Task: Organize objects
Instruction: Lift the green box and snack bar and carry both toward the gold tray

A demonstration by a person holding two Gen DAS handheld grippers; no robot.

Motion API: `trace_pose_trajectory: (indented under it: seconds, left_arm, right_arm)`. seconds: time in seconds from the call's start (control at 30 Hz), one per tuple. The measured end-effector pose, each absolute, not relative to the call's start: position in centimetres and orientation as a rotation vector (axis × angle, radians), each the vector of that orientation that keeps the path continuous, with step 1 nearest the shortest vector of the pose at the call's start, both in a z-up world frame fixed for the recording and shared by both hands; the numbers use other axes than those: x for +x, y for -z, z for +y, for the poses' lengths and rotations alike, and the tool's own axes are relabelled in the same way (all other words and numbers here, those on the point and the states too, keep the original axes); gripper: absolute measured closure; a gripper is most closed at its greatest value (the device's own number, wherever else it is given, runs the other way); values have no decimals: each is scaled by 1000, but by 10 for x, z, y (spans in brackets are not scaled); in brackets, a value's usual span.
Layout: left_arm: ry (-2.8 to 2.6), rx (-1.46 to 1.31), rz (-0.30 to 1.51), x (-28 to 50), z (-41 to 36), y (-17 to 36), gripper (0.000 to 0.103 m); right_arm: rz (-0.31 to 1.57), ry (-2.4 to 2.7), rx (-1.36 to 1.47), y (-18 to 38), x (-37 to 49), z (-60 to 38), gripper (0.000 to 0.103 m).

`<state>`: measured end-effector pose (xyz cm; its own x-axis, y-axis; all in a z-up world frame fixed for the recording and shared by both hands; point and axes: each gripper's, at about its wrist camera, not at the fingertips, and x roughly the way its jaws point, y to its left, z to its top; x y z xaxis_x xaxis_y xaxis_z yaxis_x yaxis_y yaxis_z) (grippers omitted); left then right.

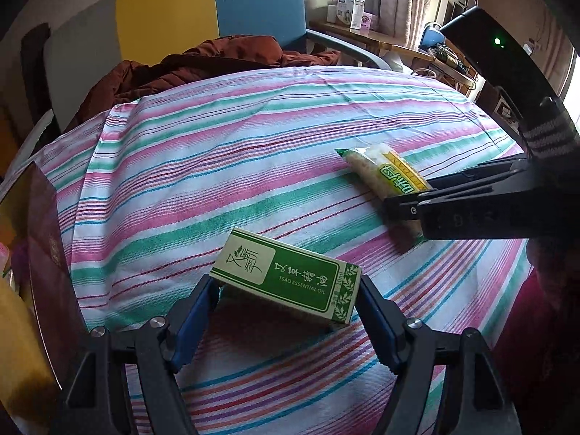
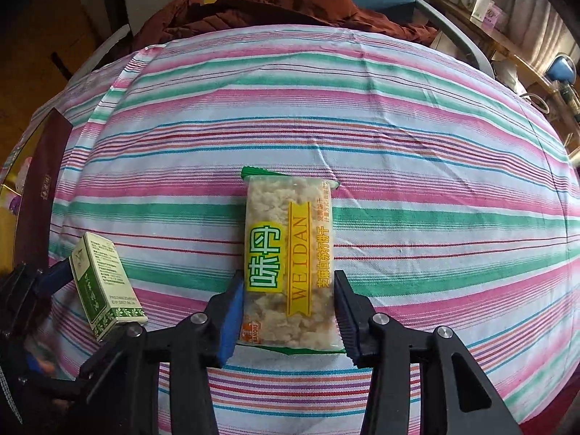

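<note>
Two items on striped cloth. Left gripper fingers clamp green-and-cream box by its ends, tilted above cloth. Right gripper fingers pinch snack packet by its long sides, well right of box. Brown jacket behind.

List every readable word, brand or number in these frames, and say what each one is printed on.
"TSAO ESSENTIAL OIL" and "10ml": green box between the left gripper's fingers.
"WEIDAN": yellow band on the snack packet between the right gripper's fingers.
"BANOIU", roughly: small red logo at the packet's near corner.
Chinese characters on both items, the box's side print and the cartons on the far shelf: too small or blurred.
</note>
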<state>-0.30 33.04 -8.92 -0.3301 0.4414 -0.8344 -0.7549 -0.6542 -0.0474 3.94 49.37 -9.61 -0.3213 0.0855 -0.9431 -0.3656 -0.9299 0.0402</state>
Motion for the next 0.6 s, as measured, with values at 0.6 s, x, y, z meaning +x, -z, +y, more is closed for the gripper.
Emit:
trace_pose_trajectory:
  seconds: [0.6]
  left_arm:
    - [-2122,-1015,438,12,311,55,26]
  right_arm:
    - [327,-2371,-1617,96,27,483,58]
